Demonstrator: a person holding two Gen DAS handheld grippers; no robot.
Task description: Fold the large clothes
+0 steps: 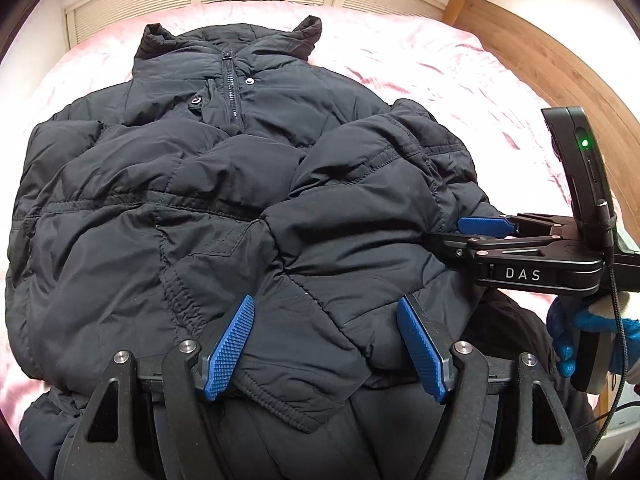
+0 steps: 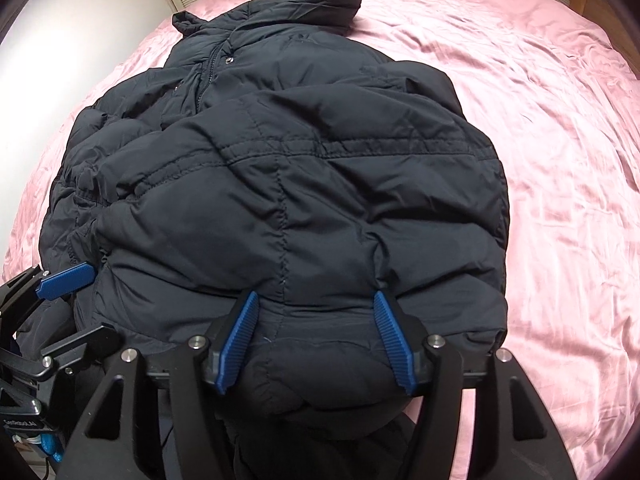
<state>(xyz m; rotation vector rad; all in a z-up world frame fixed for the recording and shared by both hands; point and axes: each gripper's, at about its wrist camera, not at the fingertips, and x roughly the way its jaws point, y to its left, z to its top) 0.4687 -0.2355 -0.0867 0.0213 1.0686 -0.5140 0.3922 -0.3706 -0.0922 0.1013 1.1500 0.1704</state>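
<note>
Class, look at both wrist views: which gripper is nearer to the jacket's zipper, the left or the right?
Left, though only slightly. The left gripper sits at the jacket's near hem, roughly in line with the zipper; the right gripper sits at the same hem, further to the side.

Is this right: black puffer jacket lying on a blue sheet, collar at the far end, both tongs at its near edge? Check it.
Not quite. The sheet is pink, as the right wrist view shows. The rest holds: the black puffer jacket has its collar far, with left tongs and right tongs near.

Bedsheet [image 2: 560, 160] free right; jacket [image 2: 300, 180] bulk blocks centre.
</note>
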